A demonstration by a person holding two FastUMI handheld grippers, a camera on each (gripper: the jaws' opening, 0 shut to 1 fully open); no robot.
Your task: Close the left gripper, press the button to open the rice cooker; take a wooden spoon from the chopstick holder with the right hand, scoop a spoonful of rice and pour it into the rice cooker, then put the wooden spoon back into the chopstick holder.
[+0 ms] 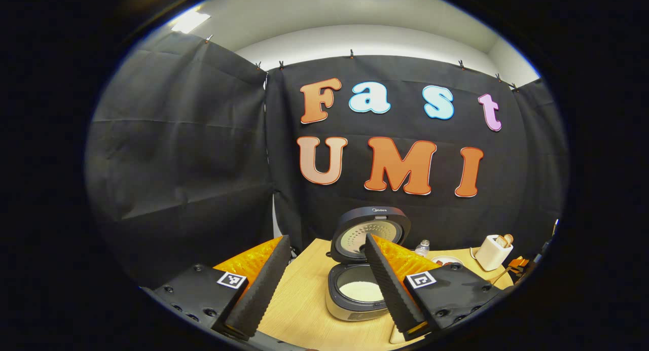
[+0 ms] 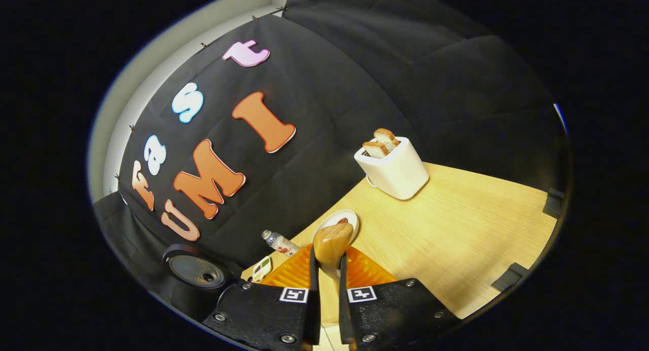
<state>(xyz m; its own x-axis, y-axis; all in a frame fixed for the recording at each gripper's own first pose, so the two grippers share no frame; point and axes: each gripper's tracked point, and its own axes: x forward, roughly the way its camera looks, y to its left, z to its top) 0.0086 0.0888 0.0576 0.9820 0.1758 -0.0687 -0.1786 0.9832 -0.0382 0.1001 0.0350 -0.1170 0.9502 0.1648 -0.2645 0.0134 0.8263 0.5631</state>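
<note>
The rice cooker point(image 1: 355, 305) stands open on the wooden table point(image 1: 304, 300), its lid point(image 1: 370, 232) raised upright and white rice point(image 1: 361, 291) lying in the inner pot. My left gripper point(image 1: 327, 239) is open, hanging just before the cooker with nothing between its fingers; its right finger overlaps the pot's right rim. In the right gripper view, my right gripper point(image 2: 328, 257) is shut on the wooden spoon point(image 2: 332, 242), whose rounded head sticks out past the fingertips, held above the table. The cooker's lid point(image 2: 195, 271) appears at the lower left of this tilted view.
A white toaster point(image 2: 393, 171) with two bread slices stands at the table's back right, also seen as the toaster point(image 1: 493, 252). A small plate point(image 2: 350, 220), a little bottle point(image 2: 278, 242) and a small white item point(image 2: 262, 268) lie near the back wall. Bare table point(image 2: 456, 229) stretches to the right.
</note>
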